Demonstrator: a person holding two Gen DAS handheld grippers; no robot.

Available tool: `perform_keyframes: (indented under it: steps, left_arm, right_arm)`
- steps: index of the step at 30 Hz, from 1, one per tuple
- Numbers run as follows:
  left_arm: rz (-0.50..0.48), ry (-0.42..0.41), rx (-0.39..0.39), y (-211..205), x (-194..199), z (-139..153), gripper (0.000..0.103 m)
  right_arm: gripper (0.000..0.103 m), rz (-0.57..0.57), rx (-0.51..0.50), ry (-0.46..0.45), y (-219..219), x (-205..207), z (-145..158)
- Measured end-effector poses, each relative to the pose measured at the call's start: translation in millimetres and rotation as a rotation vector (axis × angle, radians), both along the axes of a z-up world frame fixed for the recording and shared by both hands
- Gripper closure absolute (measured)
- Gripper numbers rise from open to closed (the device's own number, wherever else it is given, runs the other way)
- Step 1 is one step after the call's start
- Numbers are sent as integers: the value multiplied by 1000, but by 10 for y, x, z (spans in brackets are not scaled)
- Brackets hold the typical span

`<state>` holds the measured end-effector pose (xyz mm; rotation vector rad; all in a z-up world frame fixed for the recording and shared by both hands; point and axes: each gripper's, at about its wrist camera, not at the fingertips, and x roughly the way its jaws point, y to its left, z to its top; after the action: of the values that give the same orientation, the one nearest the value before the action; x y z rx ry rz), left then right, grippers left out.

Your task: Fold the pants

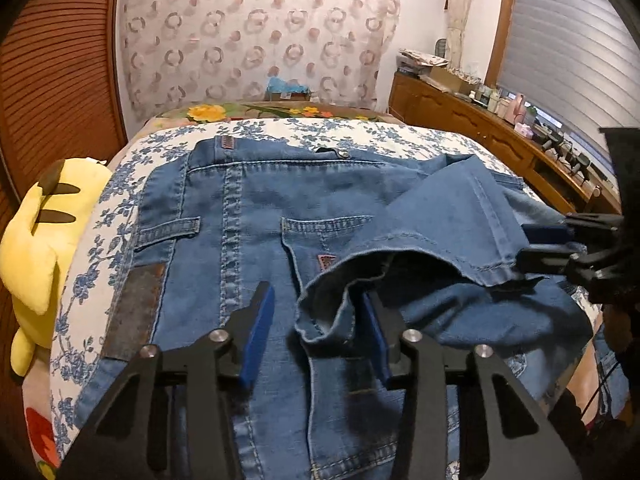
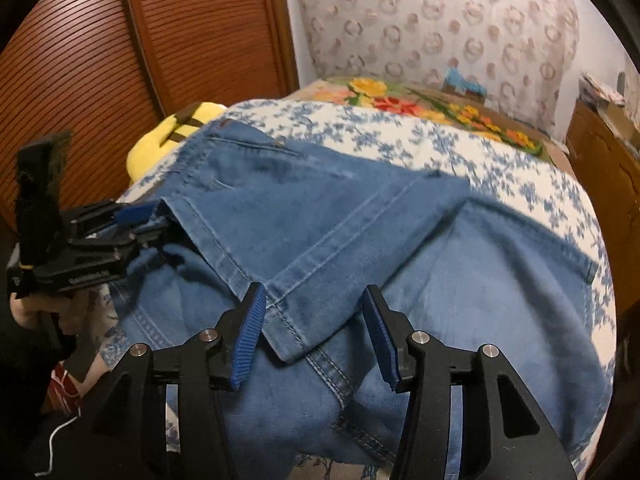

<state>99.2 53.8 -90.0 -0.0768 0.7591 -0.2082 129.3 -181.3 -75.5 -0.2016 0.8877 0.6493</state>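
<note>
Blue jeans (image 1: 240,208) lie on the flowered bed sheet (image 1: 360,128), back pockets up and waistband at the far side. One leg is folded up over the seat, its hem (image 1: 420,236) facing me. My left gripper (image 1: 318,292) stands around the hem's left corner; its left pad (image 1: 260,332) is clear of the cloth, so it is open. My right gripper (image 2: 315,290) is open over the hem's right corner (image 2: 288,344), pads apart from it. The right wrist view shows the left gripper (image 2: 156,220) at the far end of the hem, and the left wrist view shows the right gripper (image 1: 524,246).
A yellow plush toy (image 1: 36,248) lies at the bed's left edge beside a louvred wooden door (image 1: 52,60). A wooden dresser (image 1: 480,120) with several small items runs along the right. A flowered blanket (image 1: 248,112) lies at the bed's far end.
</note>
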Motion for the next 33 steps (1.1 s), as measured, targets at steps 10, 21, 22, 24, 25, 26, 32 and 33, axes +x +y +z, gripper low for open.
perform_keyframes:
  steps: [10,21,22,24,25,26,32,33]
  left_arm:
    - [-48,-34,8,-81,-37,61,95]
    - [-59,-173,-33,51,-502,659,101]
    - [-54,-185,-34,84,-564,722,101]
    - [-47,-199,-38,142,-641,794,101]
    - [-39,-208,-40,196,-693,837,101]
    - [-30,-213,-40,229,-728,856,101]
    - [34,-178,-29,567,-781,754,101]
    - [41,-168,-28,603,-787,725,101]
  right_arm:
    - [73,10,20,25,-7,38,-85]
    - [102,65,114,-90,58,148,556]
    - [102,73,120,-108,96,153,651]
    - [102,100,135,-146,209,158,850]
    - [102,113,139,-163,271,153,928]
    - [102,132,148,-178,366,160,1028]
    - [102,191,174,-162,888,320,1220]
    - [102,200,175,-159,969,338,1223]
